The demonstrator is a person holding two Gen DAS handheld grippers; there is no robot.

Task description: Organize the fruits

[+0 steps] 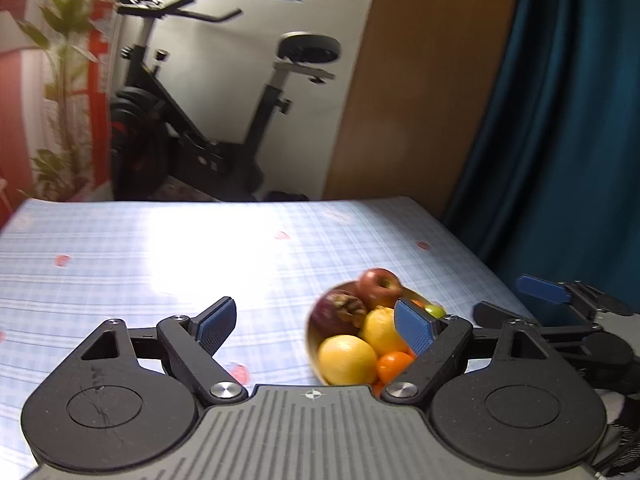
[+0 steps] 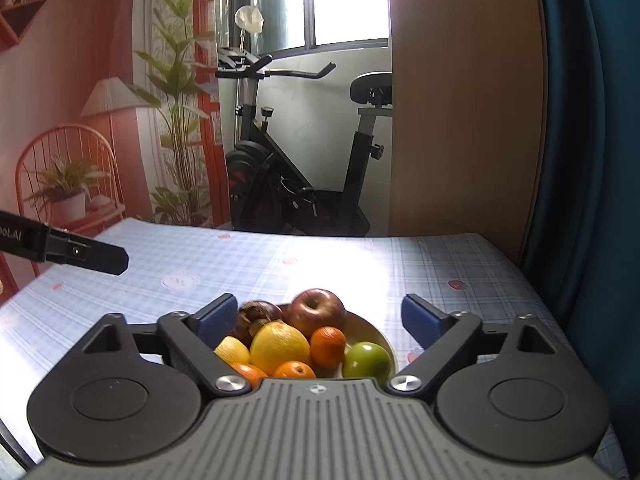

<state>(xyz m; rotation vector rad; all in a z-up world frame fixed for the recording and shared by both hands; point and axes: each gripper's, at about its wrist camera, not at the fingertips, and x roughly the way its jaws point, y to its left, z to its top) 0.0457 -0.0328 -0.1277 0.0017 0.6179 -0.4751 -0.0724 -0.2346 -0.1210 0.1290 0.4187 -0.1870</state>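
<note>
1. We see a wide stretch of the pale blue checked tablecloth (image 2: 200, 272) lying bare to the left of and behind the shallow cream bowl heaped with fruit (image 2: 374, 330), so a gripper could pass there.
2. The fruit heap, topped by a red apple (image 2: 318, 308), blocks the near right part of the table.
3. The left gripper's black finger (image 2: 100, 258) juts over the cloth's left side.
4. A dark teal curtain (image 2: 580, 160) and brown wooden panel (image 2: 460, 120) close off the right.
</note>
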